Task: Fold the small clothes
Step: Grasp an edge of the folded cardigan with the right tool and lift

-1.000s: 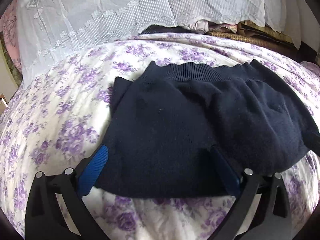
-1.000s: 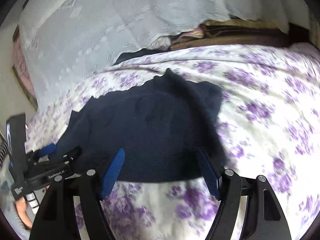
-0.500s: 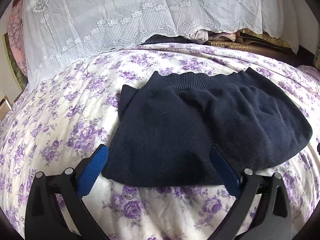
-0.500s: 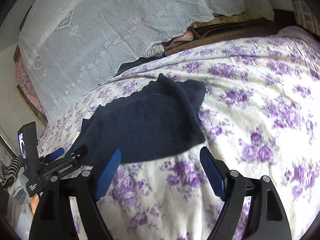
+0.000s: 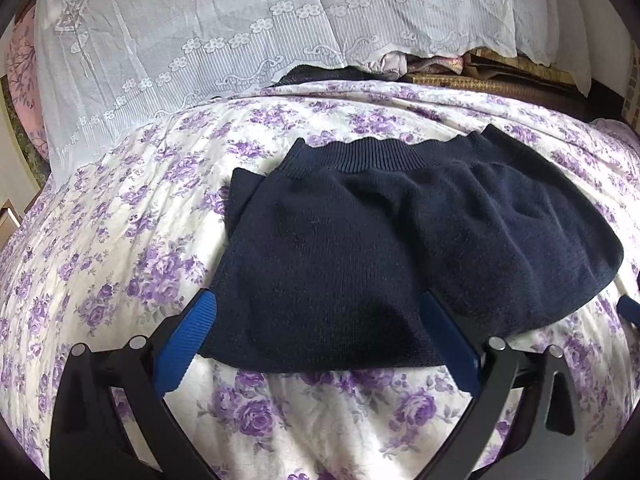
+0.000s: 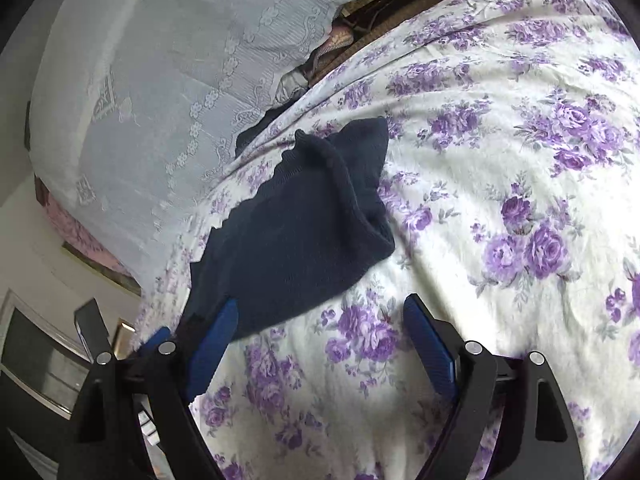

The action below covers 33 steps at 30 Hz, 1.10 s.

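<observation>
Your left gripper (image 5: 318, 328) tilts down over the dark navy knitted garment (image 5: 400, 248), fingers spread, lying mid-frame on the purple-flowered bedspread (image 5: 120, 240). Your right gripper (image 6: 320, 344), rolled, has just been opening; nothing sits between its fingers.

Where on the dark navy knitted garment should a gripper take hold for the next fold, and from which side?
Probably the navy garment at its near hem corner, approached low from the near edge: the hem lies flat and free on the floral bedspread, between the left gripper fingers.
</observation>
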{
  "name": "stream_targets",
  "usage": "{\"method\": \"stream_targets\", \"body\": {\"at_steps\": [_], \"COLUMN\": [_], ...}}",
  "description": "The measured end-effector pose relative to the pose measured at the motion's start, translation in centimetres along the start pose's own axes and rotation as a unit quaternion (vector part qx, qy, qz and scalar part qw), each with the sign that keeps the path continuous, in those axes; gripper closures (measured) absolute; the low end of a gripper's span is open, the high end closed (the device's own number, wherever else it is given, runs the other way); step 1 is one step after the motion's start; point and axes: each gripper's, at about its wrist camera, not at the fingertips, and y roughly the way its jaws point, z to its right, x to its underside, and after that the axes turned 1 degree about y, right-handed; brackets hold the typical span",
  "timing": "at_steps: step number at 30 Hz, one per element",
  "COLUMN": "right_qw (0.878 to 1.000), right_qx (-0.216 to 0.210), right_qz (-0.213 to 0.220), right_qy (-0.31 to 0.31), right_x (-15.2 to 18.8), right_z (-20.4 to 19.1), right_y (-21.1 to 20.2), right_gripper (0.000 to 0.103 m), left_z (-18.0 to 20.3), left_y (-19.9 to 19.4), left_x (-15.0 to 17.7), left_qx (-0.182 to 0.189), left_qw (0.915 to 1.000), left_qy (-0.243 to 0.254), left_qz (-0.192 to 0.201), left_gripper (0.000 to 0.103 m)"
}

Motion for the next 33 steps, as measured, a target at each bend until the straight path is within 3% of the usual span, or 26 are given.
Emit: {"method": "stream_targets", "body": {"at_steps": [7, 15, 21, 24, 30, 33], "right_qw": [1.000, 0.999, 0.999, 0.998, 0.998, 0.997], "right_qx": [0.016, 0.043, 0.043, 0.039, 0.047, 0.049], "right_qz": [-0.010, -0.002, 0.032, 0.040, 0.045, 0.047], "right_qy": [-0.011, 0.021, 0.012, 0.022, 0.019, 0.021], "right_x": [-1.7, -4.7, -5.0, -5.6, -5.9, -5.8], "right_z": [-1.2, -2.3, -1.7, -1.1, -1.2, -1.0], "right_y": [3.0, 7.8, 8.7, 8.8, 9.2, 9.2], "right_gripper": [0.020, 0.027, 0.045, 0.051, 0.051, 0.057], "left_z": [-0.1, 0.1, 1.9, 1.5, 1.8, 1.7], "left_y": [0.3, 2.0, 5.9, 6.3, 6.0, 5.7], "left_x": [-0.6, -4.6, -4.8, -4.5, -4.1, -3.8], "left_qx": [0.011, 0.024, 0.023, 0.032, 0.023, 0.025], "left_qw": [0.9999, 0.9984, 0.9971, 0.9968, 0.9980, 0.9979], "left_qy": [-0.006, -0.033, -0.037, -0.053, -0.047, -0.049], "left_qz": [-0.012, -0.040, -0.062, -0.050, -0.036, -0.033], "left_gripper": [0.004, 0.004, 0.004, 0.004, 0.004, 0.004]}}
